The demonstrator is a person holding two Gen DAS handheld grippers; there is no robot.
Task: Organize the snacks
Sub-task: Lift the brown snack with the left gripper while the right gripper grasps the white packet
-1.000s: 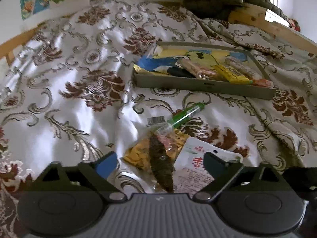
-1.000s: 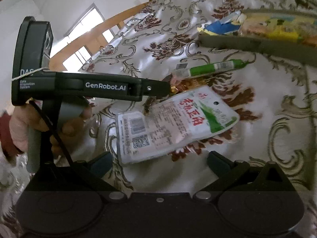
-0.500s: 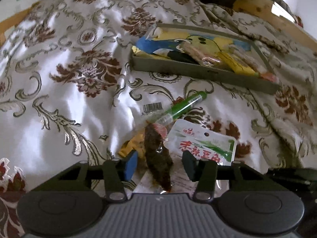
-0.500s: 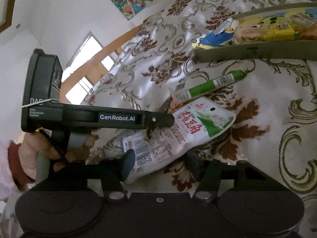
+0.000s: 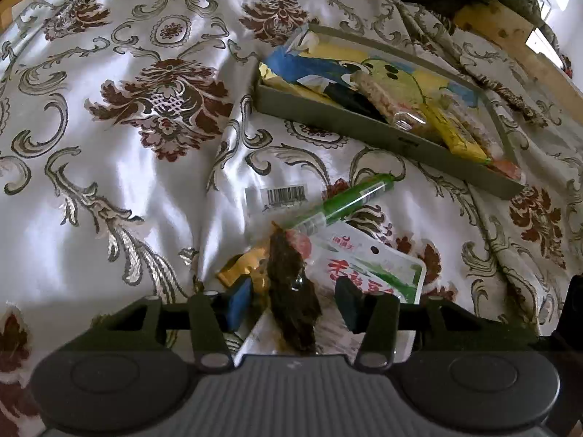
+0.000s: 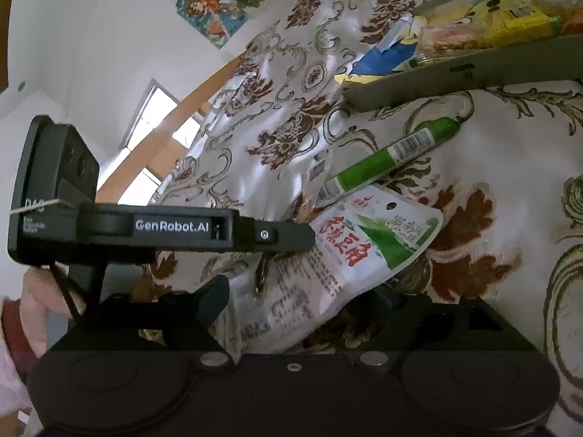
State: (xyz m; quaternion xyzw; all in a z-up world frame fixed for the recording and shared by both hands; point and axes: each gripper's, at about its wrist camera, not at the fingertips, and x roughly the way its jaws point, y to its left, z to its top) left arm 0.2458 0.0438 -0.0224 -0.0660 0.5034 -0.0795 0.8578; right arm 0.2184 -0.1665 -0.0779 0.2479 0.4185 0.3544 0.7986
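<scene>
left wrist view: the left tool (image 5: 293, 300) has closed in and its pads flank the dark brown snack (image 5: 291, 291) at 6 o'clock; contact cannot be confirmed. a white pouch (image 5: 368, 269) lies at 5 o'clock, a green stick pack (image 5: 346, 202) above it, the grey tray (image 5: 382, 134) of snacks at 1 o'clock on the bedspread (image 5: 109, 145).

right wrist view: the right tool (image 6: 302, 300) has just been widening; its jaws straddle the white pouch (image 6: 349, 251) without visible pinching. the left tool (image 6: 284, 235) body sits at 9 o'clock, the green stick pack (image 6: 393, 153) at 1 o'clock.
</scene>
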